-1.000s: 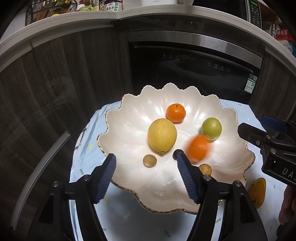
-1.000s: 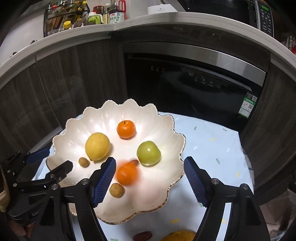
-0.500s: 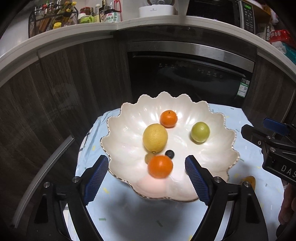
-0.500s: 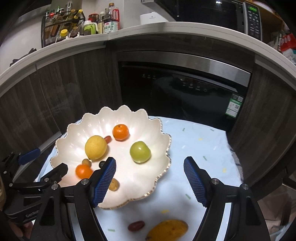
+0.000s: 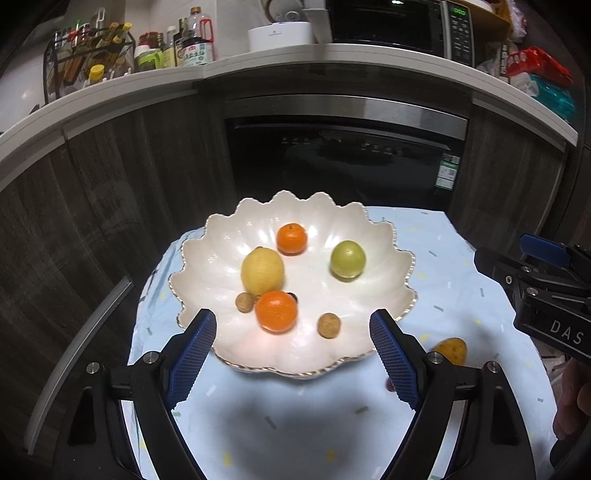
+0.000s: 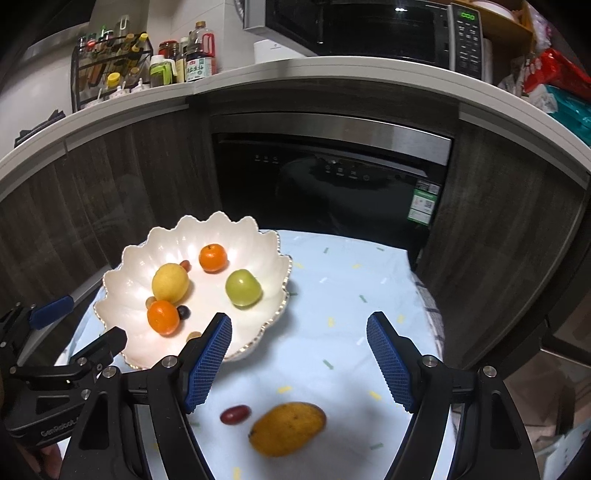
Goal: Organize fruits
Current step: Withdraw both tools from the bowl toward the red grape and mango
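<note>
A white scalloped bowl [image 5: 384,243] [image 6: 125,280] sits on a pale blue cloth. It holds a lemon [image 5: 262,271], two tangerines [image 5: 276,311] [image 5: 291,239], a green fruit [image 5: 347,258], two small brown fruits [image 5: 329,325] and a dark berry [image 6: 183,312]. A mango [image 6: 287,428] [image 5: 450,350] and a red grape [image 6: 235,414] lie on the cloth outside the bowl. My left gripper [image 5: 293,356] is open and empty, just in front of the bowl. My right gripper [image 6: 299,362] is open and empty above the cloth, right of the bowl, behind the mango.
The cloth-covered table [image 6: 351,280] stands before dark wood cabinets and a black built-in appliance [image 5: 343,158]. A countertop above carries bottles [image 6: 195,55] and a microwave [image 6: 369,29]. The table's rounded edges drop off at left and right.
The tangerine that was moving in the bowl has come to rest beside the lemon. Both grippers have pulled back from the bowl, so more cloth, the mango and the grape show.
</note>
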`<action>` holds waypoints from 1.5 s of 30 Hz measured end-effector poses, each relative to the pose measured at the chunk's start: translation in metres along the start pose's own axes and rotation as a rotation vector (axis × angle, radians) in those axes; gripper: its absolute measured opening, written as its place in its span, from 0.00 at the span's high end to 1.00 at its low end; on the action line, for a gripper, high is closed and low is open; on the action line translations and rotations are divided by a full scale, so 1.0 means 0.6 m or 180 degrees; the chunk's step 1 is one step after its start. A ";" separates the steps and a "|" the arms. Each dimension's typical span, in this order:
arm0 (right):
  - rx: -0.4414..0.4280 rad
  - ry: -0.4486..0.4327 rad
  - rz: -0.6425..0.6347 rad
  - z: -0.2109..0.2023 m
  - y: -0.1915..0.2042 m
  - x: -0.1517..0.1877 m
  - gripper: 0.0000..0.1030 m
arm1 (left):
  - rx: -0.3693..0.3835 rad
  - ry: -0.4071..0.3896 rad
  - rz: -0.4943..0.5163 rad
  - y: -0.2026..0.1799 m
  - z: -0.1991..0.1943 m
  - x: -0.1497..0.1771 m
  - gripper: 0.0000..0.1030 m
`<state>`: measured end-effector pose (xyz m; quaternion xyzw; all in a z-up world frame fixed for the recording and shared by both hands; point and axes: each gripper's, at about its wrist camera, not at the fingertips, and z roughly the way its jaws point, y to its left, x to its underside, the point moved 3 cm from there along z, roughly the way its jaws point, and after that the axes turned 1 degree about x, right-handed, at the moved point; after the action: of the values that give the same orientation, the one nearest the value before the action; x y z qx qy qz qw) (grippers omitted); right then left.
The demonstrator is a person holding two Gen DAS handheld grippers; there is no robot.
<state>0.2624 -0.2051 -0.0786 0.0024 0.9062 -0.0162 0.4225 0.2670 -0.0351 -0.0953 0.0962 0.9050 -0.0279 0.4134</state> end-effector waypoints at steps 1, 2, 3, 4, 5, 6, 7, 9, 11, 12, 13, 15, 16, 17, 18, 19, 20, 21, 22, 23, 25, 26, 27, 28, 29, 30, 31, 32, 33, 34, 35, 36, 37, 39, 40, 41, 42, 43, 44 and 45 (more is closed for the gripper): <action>0.0009 -0.0004 0.0003 -0.004 -0.004 0.002 0.26 | 0.0010 -0.0006 0.0021 -0.005 -0.003 0.002 0.17; 0.0020 -0.0006 0.0007 -0.007 -0.008 0.005 0.26 | 0.0022 -0.0009 0.0038 -0.009 -0.006 0.003 0.17; 0.0026 -0.0006 0.0012 -0.010 -0.011 0.007 0.26 | 0.0038 -0.0012 0.0056 -0.014 -0.009 0.004 0.17; 0.0031 -0.0006 0.0017 -0.012 -0.013 0.009 0.26 | 0.0047 -0.0011 0.0064 -0.016 -0.010 0.005 0.17; 0.0037 -0.0007 0.0024 -0.015 -0.016 0.011 0.26 | 0.0064 -0.0009 0.0077 -0.020 -0.012 0.006 0.17; 0.0040 -0.0008 0.0031 -0.018 -0.019 0.013 0.26 | 0.0079 -0.0008 0.0095 -0.024 -0.015 0.008 0.17; 0.0042 -0.0009 0.0036 -0.020 -0.021 0.015 0.26 | 0.0084 -0.0010 0.0105 -0.027 -0.018 0.008 0.17; 0.0050 -0.0011 0.0037 -0.026 -0.025 0.019 0.26 | 0.0102 -0.0020 0.0140 -0.034 -0.023 0.011 0.17; 0.0050 -0.0005 0.0042 -0.029 -0.028 0.024 0.26 | 0.0115 -0.0023 0.0162 -0.038 -0.027 0.014 0.17; 0.0051 -0.0003 0.0041 -0.030 -0.029 0.026 0.26 | 0.0120 -0.0024 0.0170 -0.040 -0.029 0.015 0.17; 0.0053 0.0001 0.0039 -0.032 -0.029 0.029 0.26 | 0.0130 -0.0025 0.0179 -0.042 -0.031 0.016 0.17; 0.0052 0.0013 0.0037 -0.034 -0.030 0.033 0.26 | 0.0145 -0.0025 0.0209 -0.046 -0.035 0.020 0.17; 0.0050 0.0017 0.0037 -0.035 -0.030 0.036 0.26 | 0.0154 -0.0026 0.0221 -0.047 -0.038 0.022 0.17; 0.0047 0.0025 0.0035 -0.036 -0.030 0.039 0.26 | 0.0162 -0.0026 0.0234 -0.048 -0.040 0.023 0.17; 0.0047 0.0030 0.0032 -0.037 -0.030 0.041 0.26 | 0.0171 -0.0026 0.0249 -0.050 -0.042 0.025 0.17; 0.0047 0.0037 0.0029 -0.038 -0.030 0.044 0.26 | 0.0173 -0.0026 0.0258 -0.050 -0.042 0.026 0.17; 0.0045 0.0044 0.0027 -0.039 -0.030 0.047 0.26 | 0.0177 -0.0026 0.0271 -0.052 -0.044 0.028 0.17; 0.0042 0.0051 0.0027 -0.039 -0.030 0.049 0.26 | 0.0191 -0.0023 0.0280 -0.053 -0.045 0.030 0.17; 0.0037 0.0058 0.0024 -0.040 -0.030 0.052 0.26 | 0.0201 -0.0021 0.0287 -0.054 -0.046 0.032 0.17; 0.0034 0.0064 0.0018 -0.041 -0.030 0.055 0.26 | 0.0210 -0.0017 0.0301 -0.056 -0.047 0.034 0.17; 0.0028 0.0075 0.0009 -0.043 -0.030 0.059 0.26 | 0.0234 -0.0011 0.0329 -0.059 -0.048 0.038 0.17; 0.0025 0.0082 0.0007 -0.044 -0.030 0.062 0.26 | 0.0250 -0.0008 0.0346 -0.062 -0.049 0.041 0.17; 0.0024 0.0090 0.0002 -0.044 -0.030 0.065 0.26 | 0.0258 -0.0006 0.0362 -0.064 -0.050 0.042 0.17; 0.0022 0.0096 -0.0004 -0.044 -0.031 0.067 0.26 | 0.0275 -0.0003 0.0383 -0.067 -0.050 0.045 0.17; 0.0021 0.0103 -0.0009 -0.045 -0.031 0.069 0.26 | 0.0287 -0.0002 0.0395 -0.068 -0.051 0.046 0.17; 0.0020 0.0110 -0.0012 -0.045 -0.030 0.071 0.26 | 0.0305 0.0001 0.0413 -0.071 -0.052 0.049 0.17; 0.0018 0.0118 -0.0014 -0.044 -0.030 0.072 0.26 | 0.0321 0.0004 0.0428 -0.072 -0.052 0.051 0.17; 0.0015 0.0127 -0.0014 -0.044 -0.030 0.075 0.26 | 0.0335 0.0005 0.0441 -0.074 -0.053 0.053 0.17; 0.0013 0.0137 -0.0017 -0.044 -0.030 0.078 0.26 | 0.0357 0.0009 0.0459 -0.077 -0.053 0.056 0.17; 0.0013 0.0145 -0.0021 -0.043 -0.030 0.080 0.26 | 0.0367 0.0014 0.0469 -0.078 -0.053 0.057 0.17; 0.0011 0.0153 -0.0027 -0.043 -0.030 0.082 0.26 | 0.0377 0.0025 0.0488 -0.081 -0.052 0.060 0.17; 0.0010 0.0163 -0.0034 -0.043 -0.029 0.085 0.26 | 0.0390 0.0041 0.0508 -0.083 -0.051 0.064 0.17; 0.0010 0.0176 -0.0042 -0.043 -0.029 0.088 0.26 | 0.0396 0.0051 0.0521 -0.083 -0.050 0.066 0.17; 0.0010 0.0204 -0.0057 -0.042 -0.029 0.095 0.26 | 0.0410 0.0078 0.0557 -0.086 -0.047 0.071 0.17; 0.0008 0.0217 -0.0063 -0.041 -0.028 0.098 0.26 | 0.0417 0.0090 0.0579 -0.088 -0.045 0.075 0.17; 0.0003 0.0235 -0.0072 -0.039 -0.028 0.102 0.26 | 0.0426 0.0103 0.0598 -0.090 -0.044 0.078 0.17; 0.0000 0.0249 -0.0079 -0.039 -0.028 0.105 0.26 | 0.0437 0.0113 0.0613 -0.092 -0.042 0.081 0.17; -0.0006 0.0265 -0.0087 -0.038 -0.028 0.109 0.26 | 0.0452 0.0128 0.0633 -0.094 -0.040 0.084 0.17; -0.0011 0.0281 -0.0098 -0.036 -0.028 0.113 0.26 | 0.0464 0.0139 0.0649 -0.096 -0.039 0.087 0.17; -0.0014 0.0294 -0.0108 -0.035 -0.028 0.116 0.26 | 0.0485 0.0152 0.0670 -0.098 -0.036 0.090 0.18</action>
<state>0.2013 -0.2220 -0.1176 -0.0131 0.9247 -0.0213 0.3798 0.2046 -0.0818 -0.1236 0.2224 0.8948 -0.0507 0.3839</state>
